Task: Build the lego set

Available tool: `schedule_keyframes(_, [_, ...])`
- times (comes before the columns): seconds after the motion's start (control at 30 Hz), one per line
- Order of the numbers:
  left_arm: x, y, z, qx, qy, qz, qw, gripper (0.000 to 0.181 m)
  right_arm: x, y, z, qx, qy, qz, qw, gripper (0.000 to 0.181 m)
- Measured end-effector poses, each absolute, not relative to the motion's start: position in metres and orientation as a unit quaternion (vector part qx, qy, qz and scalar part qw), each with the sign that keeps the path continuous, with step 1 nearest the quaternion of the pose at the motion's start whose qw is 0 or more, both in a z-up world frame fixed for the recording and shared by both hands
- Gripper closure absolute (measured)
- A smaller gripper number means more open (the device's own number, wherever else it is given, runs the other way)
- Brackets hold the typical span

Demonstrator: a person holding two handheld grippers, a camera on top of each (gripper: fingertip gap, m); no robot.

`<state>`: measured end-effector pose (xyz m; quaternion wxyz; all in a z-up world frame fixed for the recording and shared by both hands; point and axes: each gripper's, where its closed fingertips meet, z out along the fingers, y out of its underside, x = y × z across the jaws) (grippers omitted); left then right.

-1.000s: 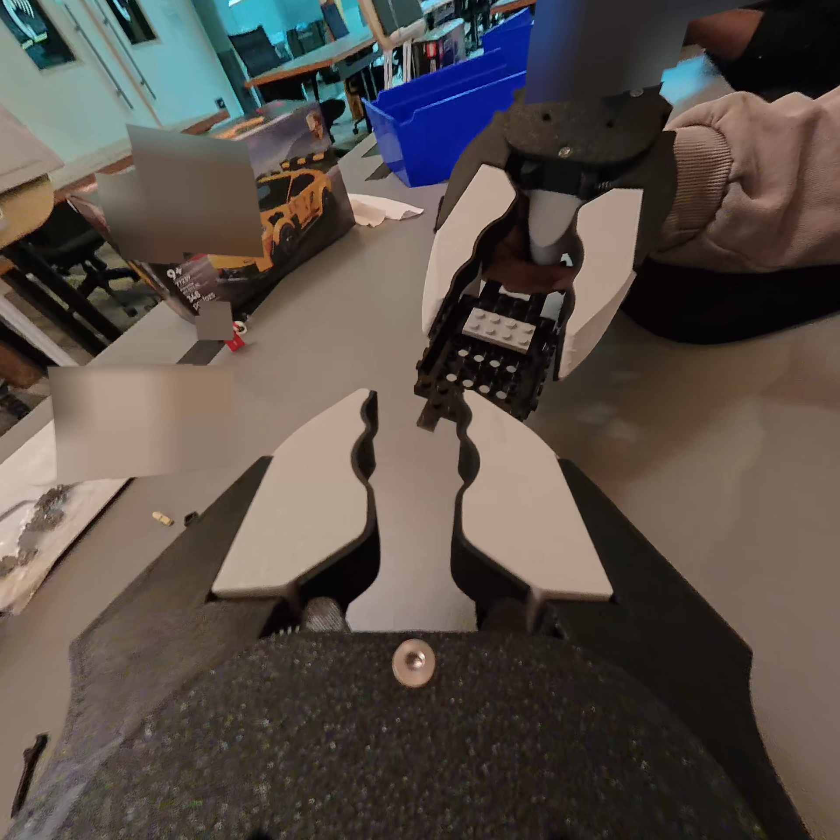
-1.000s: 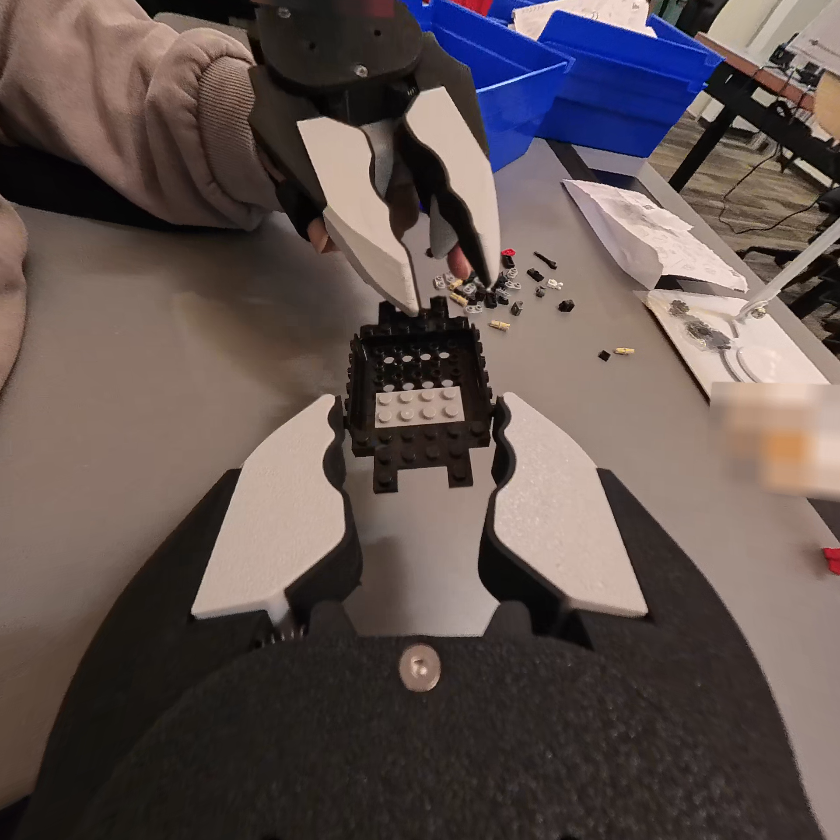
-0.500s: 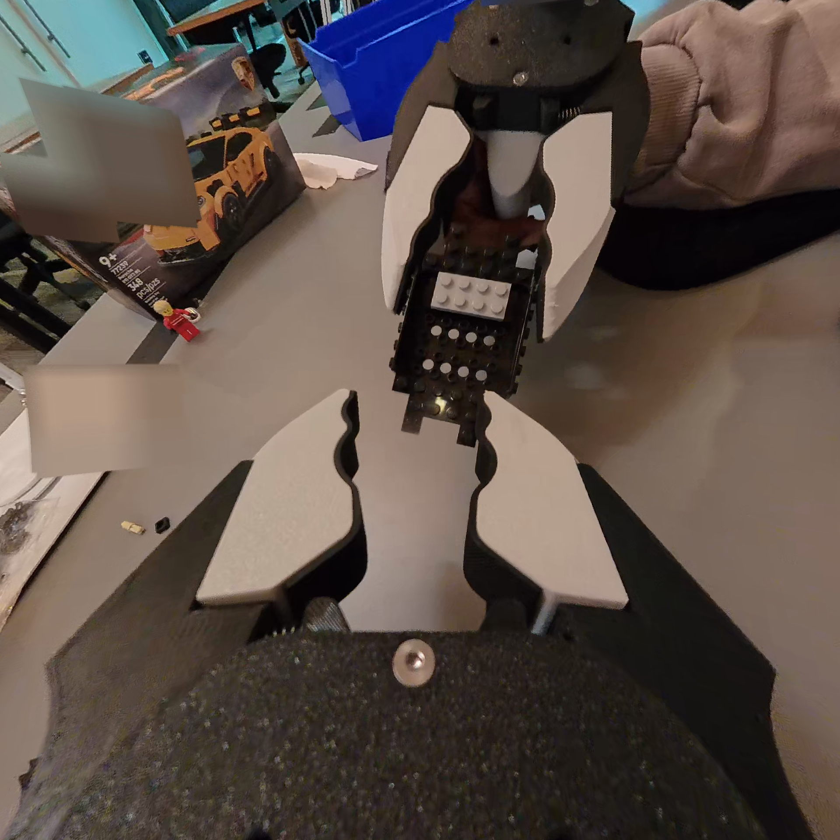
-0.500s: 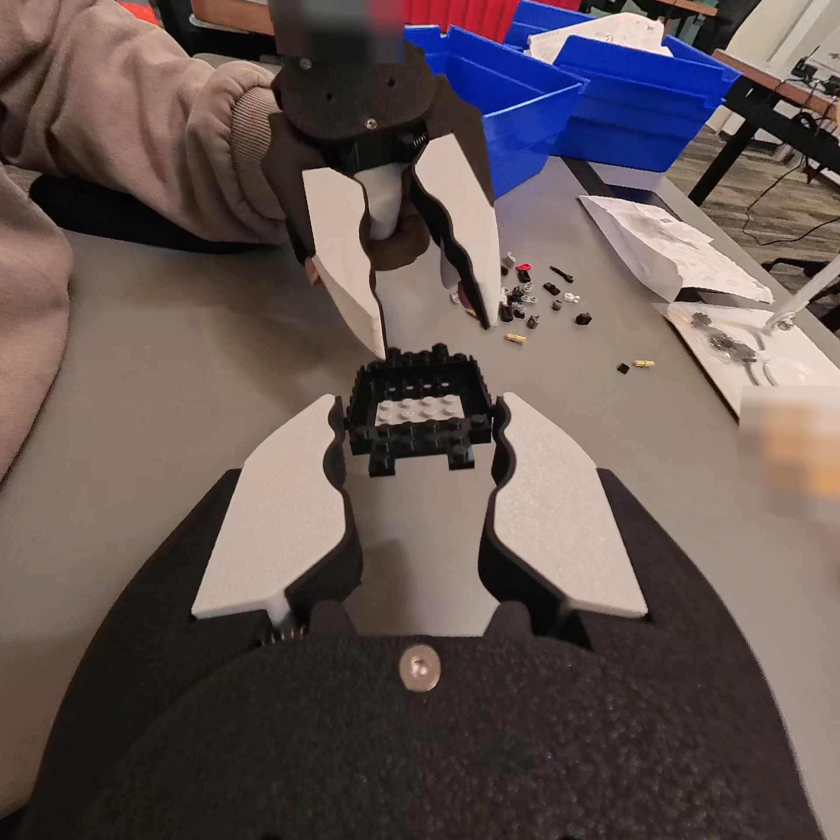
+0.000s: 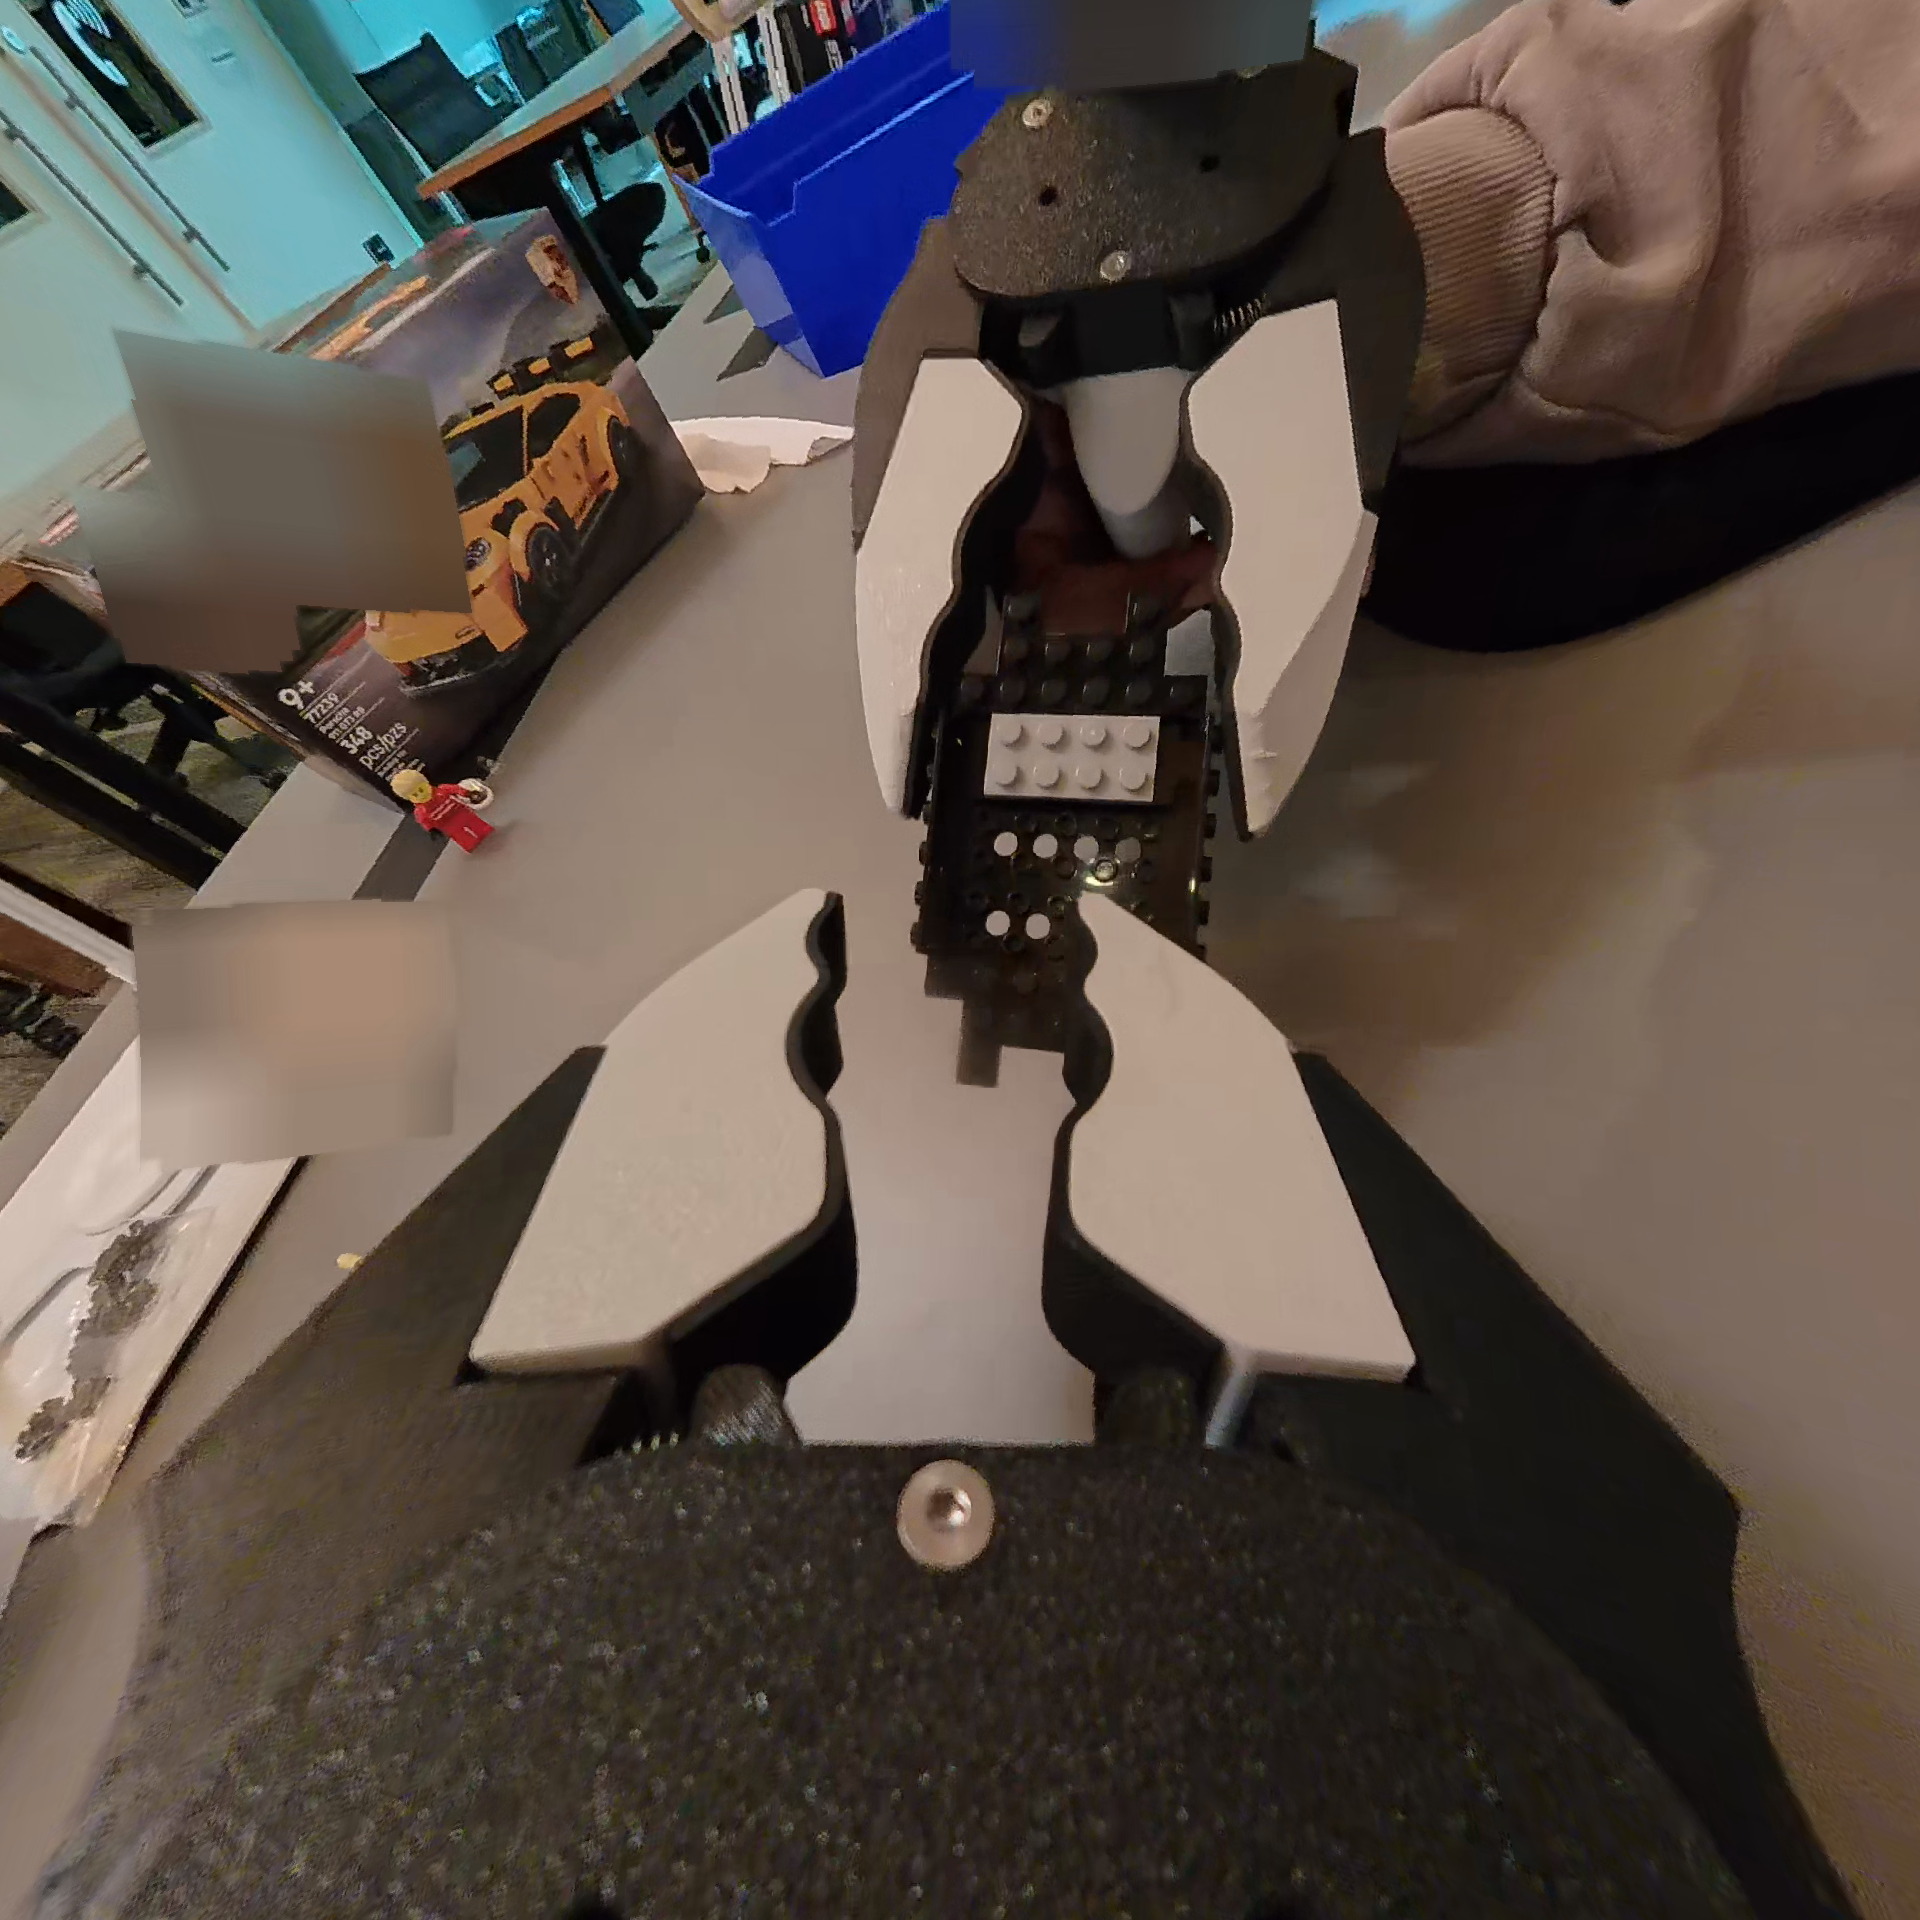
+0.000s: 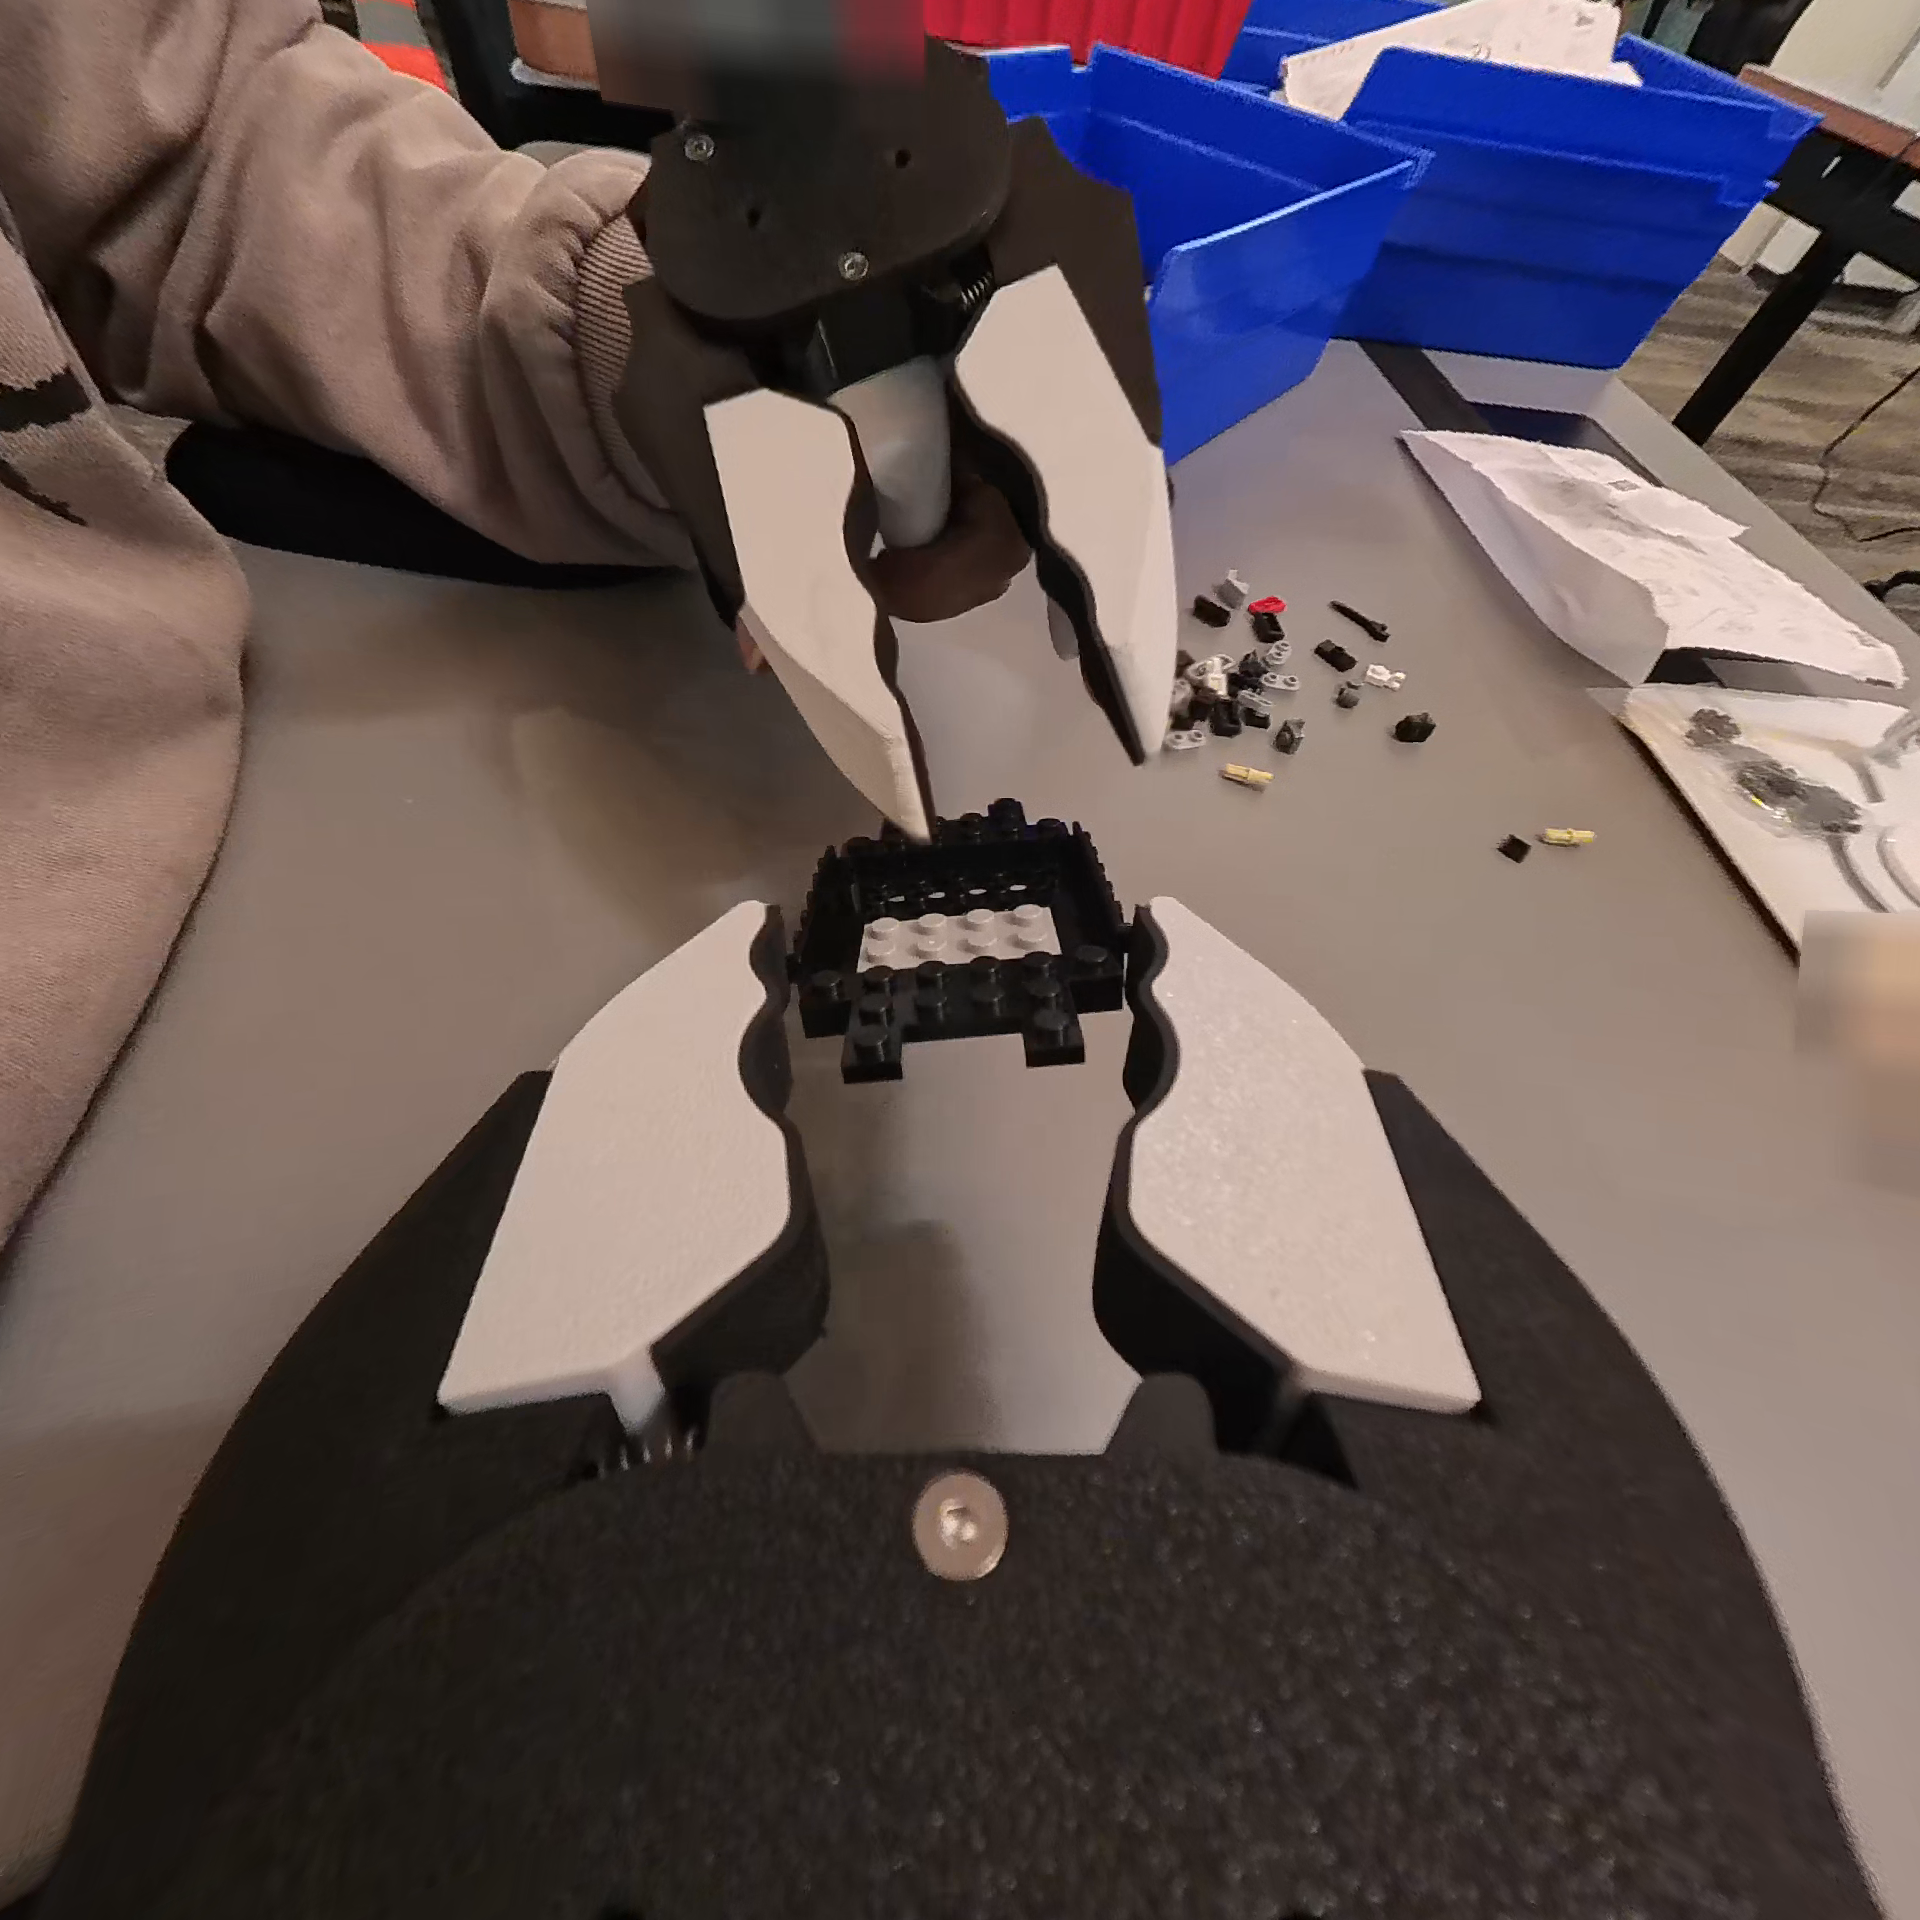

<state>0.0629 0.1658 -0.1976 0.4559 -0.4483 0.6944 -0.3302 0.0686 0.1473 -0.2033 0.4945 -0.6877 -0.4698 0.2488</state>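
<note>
Gently, since my right gripper (image 6: 951,987) clamps the stiff black lego frame (image 6: 961,945) by its sides (left gripper (image 6: 1029,790) spread), snap-fits could pop.

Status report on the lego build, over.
Right tongs shut on black lego base. Left tongs open, one tip at its far edge. Loose pieces clear, beyond.

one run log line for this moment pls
right gripper: shut on black studded lego frame with light grey plate | left gripper: open, one fingertip at frame's far rim | grey table: loose small parts
</note>
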Motion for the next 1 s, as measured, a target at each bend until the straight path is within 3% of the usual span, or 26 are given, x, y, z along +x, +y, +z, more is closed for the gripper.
schedule_keyframes(0.1, [0.063,0.165,-0.199,-0.446,0.697,-0.331,0.453,0.145,0.068,0.147,-0.202,-0.687,-0.469,0.251,0.496,0.118])
schedule_keyframes(0.53, [0.062,0.163,-0.208,-0.447,0.707,-0.34,0.43,0.129,0.075,0.145,-0.21,-0.702,-0.469,0.26,0.469,0.119])
schedule_keyframes(0.8, [0.061,0.157,-0.219,-0.438,0.73,-0.321,0.415,0.133,0.074,0.142,-0.215,-0.707,-0.471,0.272,0.451,0.118])
schedule_keyframes(1.0, [0.058,0.146,-0.219,-0.429,0.736,-0.353,0.386,0.126,0.081,0.146,-0.199,-0.697,-0.444,0.294,0.48,0.118])
